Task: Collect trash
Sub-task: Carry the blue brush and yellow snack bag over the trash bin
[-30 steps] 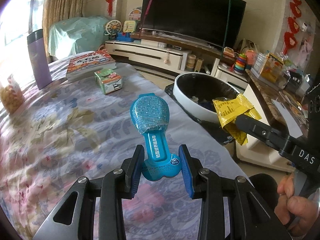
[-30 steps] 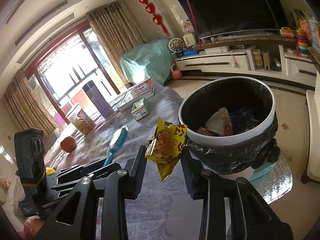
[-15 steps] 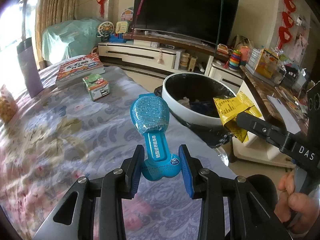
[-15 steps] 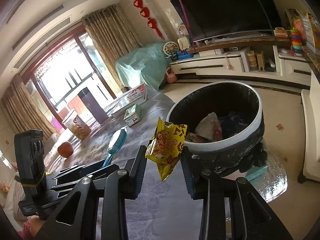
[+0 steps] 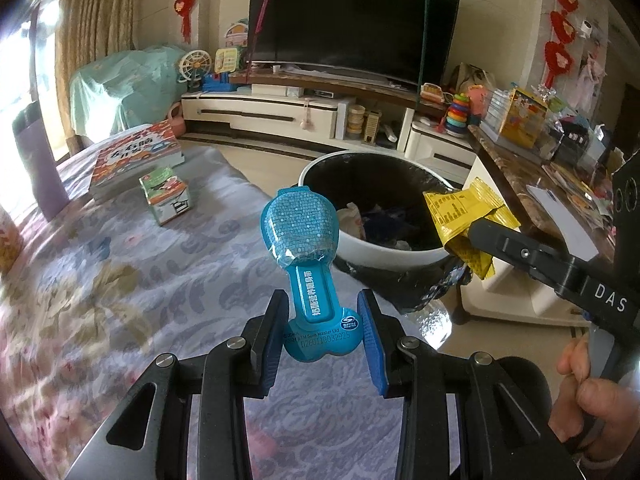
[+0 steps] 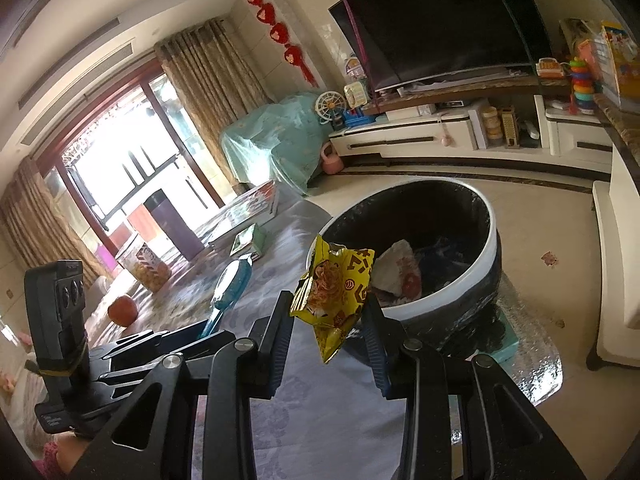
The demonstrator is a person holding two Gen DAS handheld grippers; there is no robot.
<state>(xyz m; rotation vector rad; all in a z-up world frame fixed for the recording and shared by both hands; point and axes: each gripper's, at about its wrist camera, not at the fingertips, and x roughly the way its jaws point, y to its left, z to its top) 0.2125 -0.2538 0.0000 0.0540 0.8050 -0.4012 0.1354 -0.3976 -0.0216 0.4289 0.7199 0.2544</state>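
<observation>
My left gripper (image 5: 320, 334): pinching the fat base of a blue plastic toy package (image 5: 306, 240), its jaws pressed on either side; the package stands up and away from me over the flowered bedspread (image 5: 120, 280).
My right gripper (image 6: 326, 328): clamped on a crumpled yellow snack wrapper (image 6: 334, 292), which sticks up between the jaws (seen from the left camera, it hangs right at the bin's right rim).
What has changed: over the last second both grips have stayed as they were, and both pieces have drifted toward the bin; its rim now fills more of each view and sits closer behind the trash than before.
Trash bin (image 5: 384, 240): white-rimmed, black-lined, standing on the floor just past the near edge of the bed, already holding crumpled paper and scraps.
What that means: I judge the carry nearly done; the wrapper looks ready to drop first, the blue package needs a little more reach to the right.
Farther left on the bed: a small green carton (image 5: 168, 196) and a picture book (image 5: 132, 156), both untouched.
Far wall: a dark television (image 5: 352, 20) above a low cabinet.
</observation>
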